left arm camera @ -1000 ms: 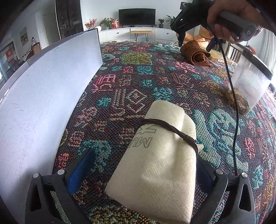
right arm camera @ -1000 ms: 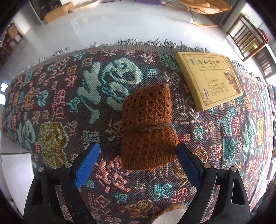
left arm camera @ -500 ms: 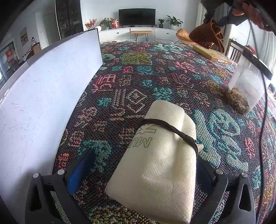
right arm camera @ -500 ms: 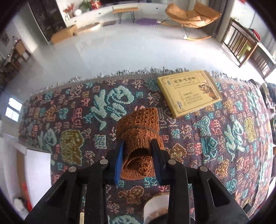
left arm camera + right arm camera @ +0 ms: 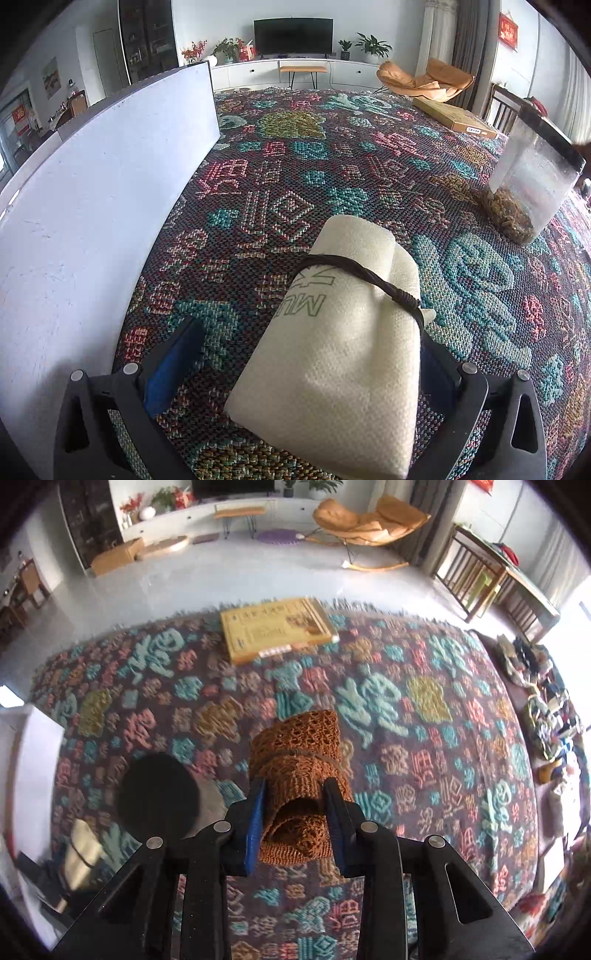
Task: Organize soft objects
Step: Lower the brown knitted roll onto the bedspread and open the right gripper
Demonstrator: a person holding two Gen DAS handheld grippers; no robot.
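1. the brown knitted roll [image 5: 299, 771], tied round its middle with a dark cord, was held between the blue pads of the right gripper [image 5: 295, 825], whose jaws were drawn in narrow and pressed into the roll's sides.
2. within the last second those jaws had been closing, with the roll between them.
3. the roll was seen lifted clear of the patterned woven cloth [image 5: 424, 738], which was blurred beneath it.
4. in the right wrist view a flat yellow box [image 5: 277, 631] was seen at 12 o'clock from the roll, near the fringed far edge of the cloth.
5. a round black lid [image 5: 157, 794] was seen at 9 o'clock from the roll, just beside the gripper's left finger.
6. the left gripper [image 5: 306, 358] was seen with its jaws wide, around the cream woven roll [image 5: 340, 347].
7. the cream roll, bound by a dark twisted cord [image 5: 369, 275], lay on the cloth; its right side was against the right finger, while a gap was left at the blue pad [image 5: 170, 365] on the left.
8. in the left wrist view a clear container [image 5: 532, 188] with a black rim and brown bits in its bottom stood at 2 o'clock from the cream roll.
9. a white panel [image 5: 92, 206] stood along the cloth at 9 o'clock.
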